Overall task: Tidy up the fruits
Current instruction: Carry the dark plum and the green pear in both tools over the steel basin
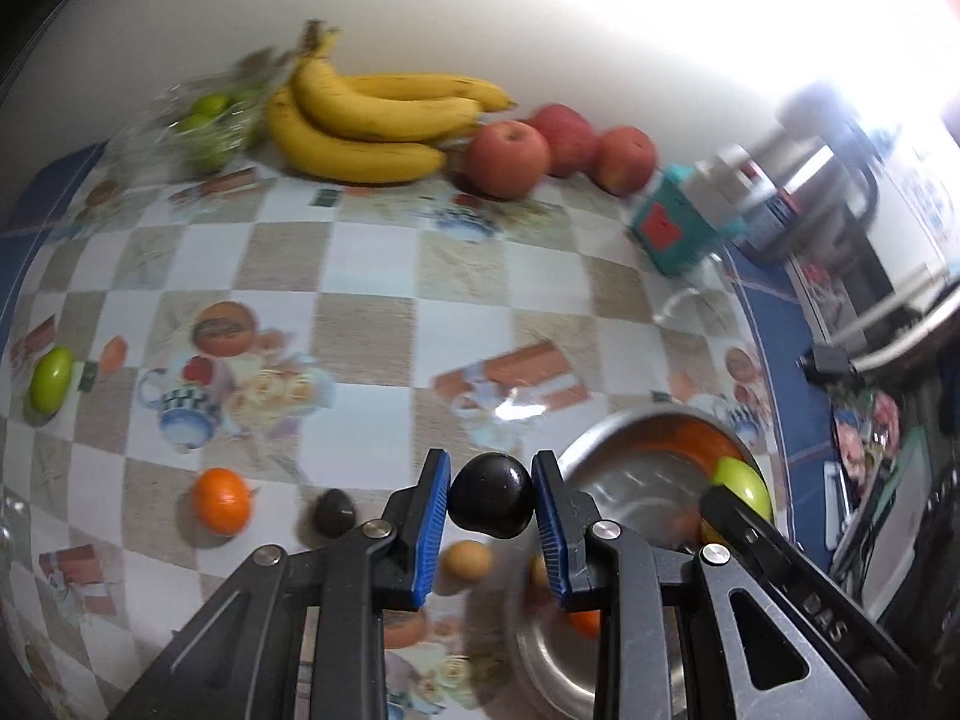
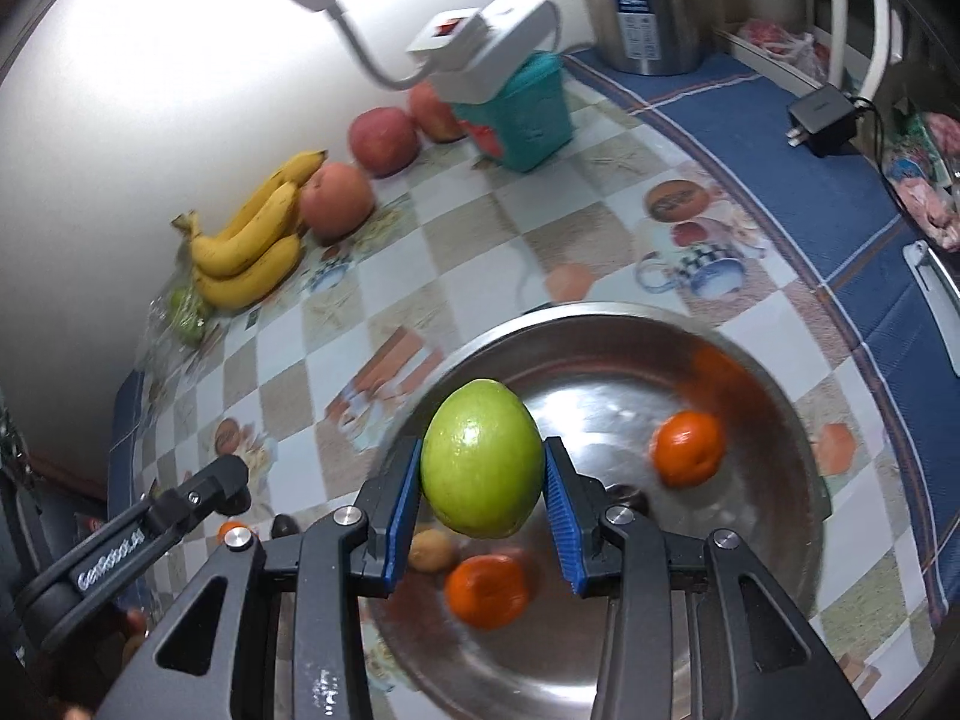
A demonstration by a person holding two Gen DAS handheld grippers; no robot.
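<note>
My left gripper (image 1: 492, 501) is shut on a dark round fruit (image 1: 492, 501), held above the table just left of the steel bowl (image 1: 612, 444). My right gripper (image 2: 482, 489) is shut on a green fruit (image 2: 482, 459), hanging over the steel bowl (image 2: 600, 324). Two oranges (image 2: 687, 447) (image 2: 487, 591) lie inside the bowl. A small tan fruit (image 2: 431, 549) shows under the right fingers; I cannot tell if it lies in the bowl. On the table lie an orange (image 1: 221, 501), a dark fruit (image 1: 333, 513), a tan fruit (image 1: 467, 561) and a green fruit (image 1: 52, 379).
Bananas (image 1: 360, 120), three red apples (image 1: 507, 159) and a bag of green fruits (image 1: 207, 120) line the wall. A teal box (image 2: 522, 114) with a white lamp base (image 2: 480, 42), a steel kettle (image 2: 642, 0) and a black charger (image 2: 822, 120) stand at the far right.
</note>
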